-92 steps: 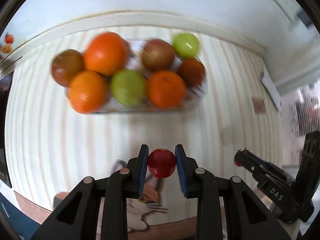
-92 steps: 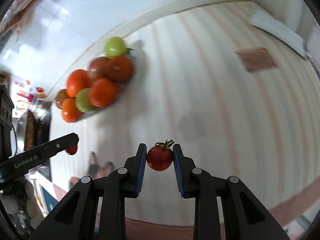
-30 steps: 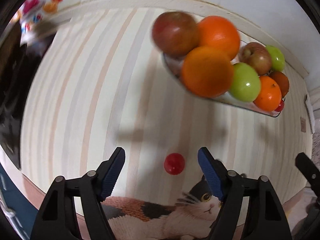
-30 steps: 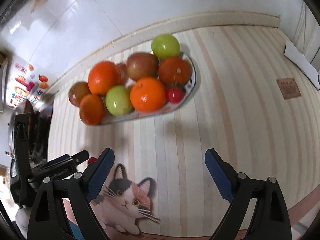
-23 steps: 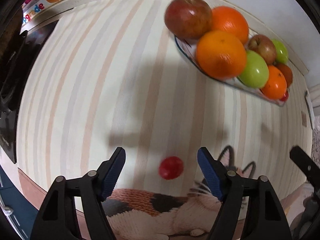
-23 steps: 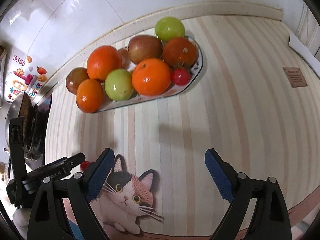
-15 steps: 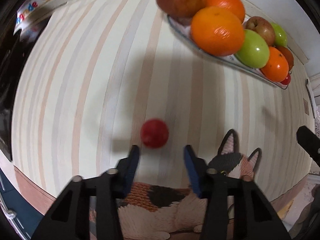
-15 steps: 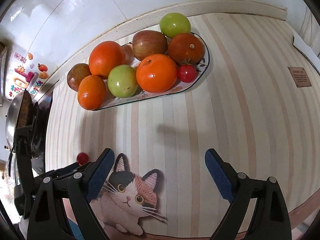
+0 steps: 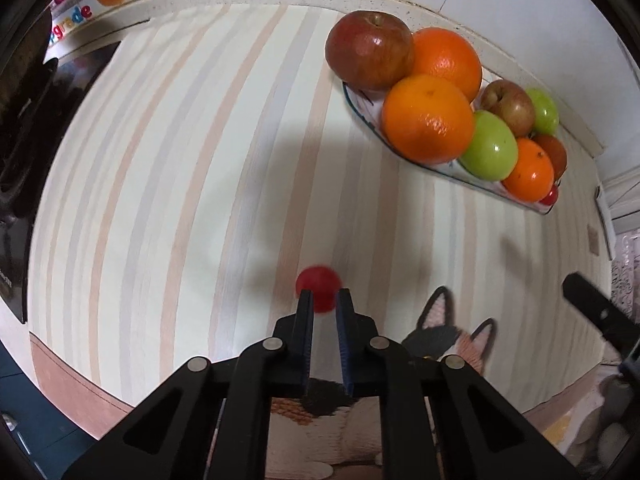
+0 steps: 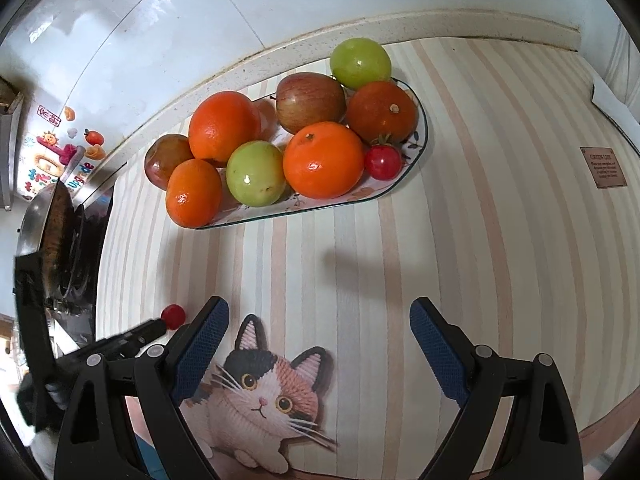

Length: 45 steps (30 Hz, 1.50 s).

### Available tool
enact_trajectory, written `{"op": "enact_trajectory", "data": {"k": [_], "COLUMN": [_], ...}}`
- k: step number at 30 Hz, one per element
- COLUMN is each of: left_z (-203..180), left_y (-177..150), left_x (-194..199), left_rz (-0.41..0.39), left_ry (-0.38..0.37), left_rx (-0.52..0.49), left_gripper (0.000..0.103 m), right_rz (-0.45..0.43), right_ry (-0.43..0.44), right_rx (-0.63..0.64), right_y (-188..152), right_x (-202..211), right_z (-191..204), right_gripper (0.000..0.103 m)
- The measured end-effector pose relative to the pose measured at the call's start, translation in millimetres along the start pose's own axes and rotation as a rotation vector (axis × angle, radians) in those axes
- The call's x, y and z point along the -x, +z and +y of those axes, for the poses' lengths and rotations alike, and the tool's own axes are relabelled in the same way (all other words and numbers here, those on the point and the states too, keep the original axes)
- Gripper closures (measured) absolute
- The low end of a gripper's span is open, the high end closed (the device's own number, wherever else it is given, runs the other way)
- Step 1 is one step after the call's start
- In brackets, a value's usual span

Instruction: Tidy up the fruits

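Note:
A small red cherry tomato [image 9: 318,288] lies on the striped counter just past the tips of my left gripper [image 9: 322,300], whose jaws stand nearly closed with a narrow gap; the tomato is not between them. It also shows in the right wrist view [image 10: 173,316] by the left gripper's tip. An oval glass plate [image 10: 420,120] holds oranges, apples, green fruits and another cherry tomato [image 10: 383,162]. The plate rim also shows in the left wrist view [image 9: 360,110]. My right gripper [image 10: 318,322] is wide open and empty over the counter.
A cat-shaped mat [image 10: 264,392] lies at the counter's front edge. A stove with a pan [image 10: 52,224] stands at the left. A tiled wall with stickers [image 10: 60,148] runs behind. A small brown label [image 10: 604,168] lies at the right.
Both grippers released their cherry tomatoes; one now sits on the plate, the other on the counter. The left jaws have closed to a narrow gap behind the loose tomato.

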<state>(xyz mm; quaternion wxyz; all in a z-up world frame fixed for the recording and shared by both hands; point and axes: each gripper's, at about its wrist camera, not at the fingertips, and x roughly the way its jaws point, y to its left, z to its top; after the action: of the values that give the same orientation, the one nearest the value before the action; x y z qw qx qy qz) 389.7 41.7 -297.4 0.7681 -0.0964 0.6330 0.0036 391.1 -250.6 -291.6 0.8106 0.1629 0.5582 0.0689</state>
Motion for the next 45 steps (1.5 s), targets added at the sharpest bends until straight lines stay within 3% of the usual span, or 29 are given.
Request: {"op": "enact_trajectory", "data": {"k": [2, 3, 10, 18, 24, 29, 36, 41, 45], "left_z": [7, 11, 26, 21, -11, -39, -116, -173, -183], "left_y": [2, 2, 7, 0, -15, -13, 43, 80, 101], "left_x": [-1, -5, -24, -27, -27, -11, 22, 5, -4], "left_rz": [0.013, 0.029, 0.120, 0.131, 0.097, 0.066, -0.001, 0.004, 0.029], "left_ry": [0.003, 0.006, -0.031, -0.014, 0.031, -0.003, -0.123, -0.141, -0.177], "left_rx": [0.025, 0.032, 0.073, 0.044, 0.006, -0.003, -0.090, -0.155, -0.176], "left_gripper": [0.077, 0.076, 0.075, 0.075, 0.078, 0.079, 0.079, 0.079, 0.079], "right_rz": [0.004, 0.003, -0.008, -0.011, -0.009, -0.008, -0.007, -0.013, -0.031], "right_ry": [0.005, 0.007, 0.009, 0.012, 0.015, 0.014, 0.010, -0.008, -0.036], "right_rx": [-0.007, -0.010, -0.021, -0.033, -0.023, -0.022, -0.049, -0.032, -0.031], "right_y": [1, 1, 6, 10, 10, 14, 28, 46, 58], "right_x": [-1, 0, 4, 6, 5, 5, -2, -9, -10], "right_z": [-3, -4, -11, -19, -17, -22, -37, -42, -51], "right_gripper": [0.009, 0.009, 0.009, 0.009, 0.009, 0.009, 0.009, 0.009, 0.009]}}
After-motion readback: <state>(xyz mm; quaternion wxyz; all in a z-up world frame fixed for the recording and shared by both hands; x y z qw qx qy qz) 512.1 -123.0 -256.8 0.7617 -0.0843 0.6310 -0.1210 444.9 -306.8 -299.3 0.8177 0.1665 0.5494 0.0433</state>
